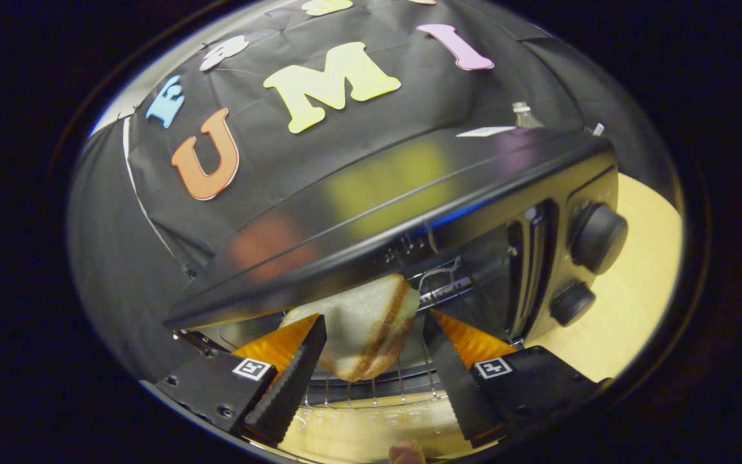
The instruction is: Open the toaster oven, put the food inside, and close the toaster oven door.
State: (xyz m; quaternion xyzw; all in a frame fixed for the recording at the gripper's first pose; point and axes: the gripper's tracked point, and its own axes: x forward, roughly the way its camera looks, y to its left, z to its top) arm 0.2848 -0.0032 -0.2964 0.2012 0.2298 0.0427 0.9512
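A toasted sandwich [364,322], white bread with a brown crust, hangs tilted in the mouth of the black toaster oven [371,212]. My gripper [373,319] is shut on it, one fingertip pressing each side. The sandwich sits just above the wire rack [371,390], under the oven's shiny top edge. The oven door [358,428] is folded down open below my fingers, its glass reflecting the wood. The back of the oven chamber is dark and mostly hidden by the sandwich.
Two round black knobs [596,238] [570,303] sit on the oven's right panel. A light wooden table [641,277] lies to the right of the oven. A clear bottle [525,116] stands behind the oven. A person's fingertip [406,454] shows below the door.
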